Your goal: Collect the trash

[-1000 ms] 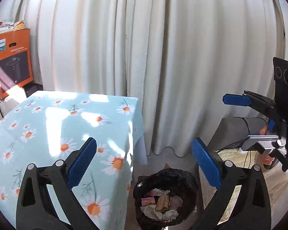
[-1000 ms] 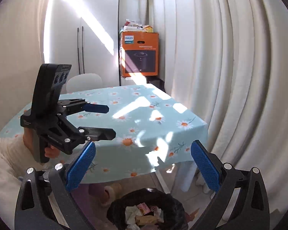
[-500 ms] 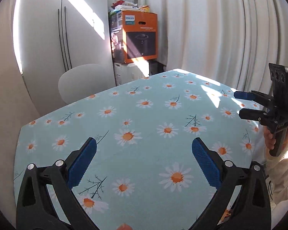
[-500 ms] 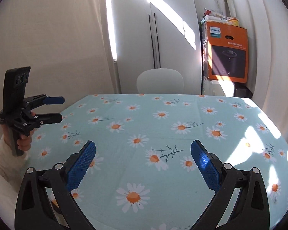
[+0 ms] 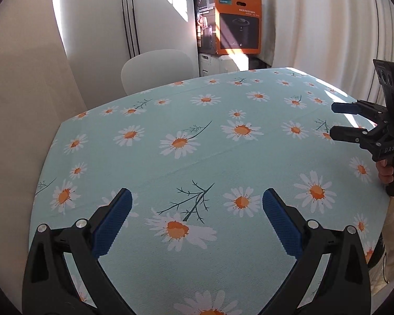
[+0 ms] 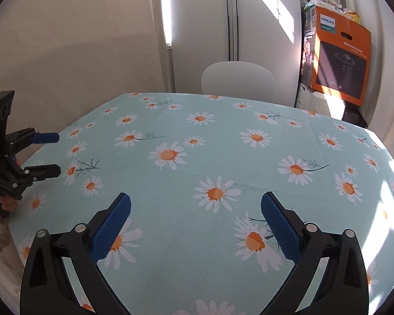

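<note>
My left gripper (image 5: 197, 204) is open and empty, held above the table with the light blue daisy cloth (image 5: 223, 157). My right gripper (image 6: 195, 206) is open and empty above the same table (image 6: 223, 157). The right gripper also shows at the right edge of the left wrist view (image 5: 340, 120), open. The left gripper shows at the left edge of the right wrist view (image 6: 51, 155), open. No trash shows on the cloth in either view. The black bin is out of view.
A white chair (image 5: 157, 68) stands behind the table's far edge, also in the right wrist view (image 6: 237, 81). An orange Philips box (image 5: 239, 21) sits on stacked items in the far corner by the white curtain (image 5: 328, 26). A beige wall runs along the left.
Both grippers have swung from above the black trash bin beside the table back over the tabletop. The bin has left both views. Both grippers stayed open and empty.
</note>
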